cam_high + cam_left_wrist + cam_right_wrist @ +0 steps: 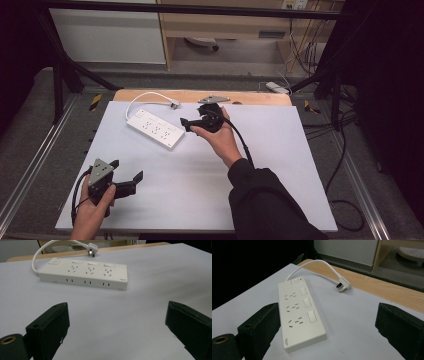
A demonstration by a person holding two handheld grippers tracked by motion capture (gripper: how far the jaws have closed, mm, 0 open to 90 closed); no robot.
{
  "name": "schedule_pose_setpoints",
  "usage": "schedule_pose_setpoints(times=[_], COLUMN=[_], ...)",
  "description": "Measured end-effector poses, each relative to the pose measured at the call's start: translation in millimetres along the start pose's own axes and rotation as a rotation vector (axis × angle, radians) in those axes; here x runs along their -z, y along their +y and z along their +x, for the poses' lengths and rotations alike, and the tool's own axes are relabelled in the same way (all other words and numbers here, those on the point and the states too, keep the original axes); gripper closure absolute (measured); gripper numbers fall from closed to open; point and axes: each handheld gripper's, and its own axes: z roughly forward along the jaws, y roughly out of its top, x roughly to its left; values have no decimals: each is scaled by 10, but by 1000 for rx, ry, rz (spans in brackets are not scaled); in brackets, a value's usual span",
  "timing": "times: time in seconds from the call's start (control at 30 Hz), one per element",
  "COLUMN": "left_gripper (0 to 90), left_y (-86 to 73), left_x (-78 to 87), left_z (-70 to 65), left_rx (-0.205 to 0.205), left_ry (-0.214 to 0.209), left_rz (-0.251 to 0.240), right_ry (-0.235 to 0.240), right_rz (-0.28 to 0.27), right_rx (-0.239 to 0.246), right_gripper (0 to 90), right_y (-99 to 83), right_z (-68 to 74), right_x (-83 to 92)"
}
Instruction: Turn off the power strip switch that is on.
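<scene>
Power strip: risks near the right tongs

Power strip point(155, 129) lies flat on the white table point(280, 165), plug point(174, 104) loose behind. Right tongs point(192, 121) gape empty just beside its end; a skewed approach may shove it. Left tongs point(127, 172) wide, empty, well apart.

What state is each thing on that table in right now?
Power strip: flat on the white sheet, sockets up, nothing plugged in.
Plug: loose, lying unplugged on the wooden edge.
Left claw: open, empty, over the sheet.
Right claw: open, empty, beside the strip's near end.
</scene>
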Motion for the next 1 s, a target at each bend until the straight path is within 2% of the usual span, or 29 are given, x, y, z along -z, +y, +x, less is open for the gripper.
schedule_pose_setpoints(times=[0.1, 0.37, 0.63, 1.0], left_gripper=[53, 53, 53, 53], left_y=[-2, -9, -17, -20], left_x=[-1, 2, 2, 15], left_z=[-2, 0, 3, 2], left_rx=[-2, 2, 4, -4], left_ry=[-2, -1, 1, 7], left_rz=[3, 5, 5, 5], right_ry=[-24, -12, -33, -61], right_rz=[2, -4, -25, -80], right_rx=[25, 29, 43, 17], right_gripper=[63, 57, 57, 67], right_y=[4, -39, -160, -323], right_z=[-19, -110, -256, -489], right_x=[61, 281, 595, 1091])
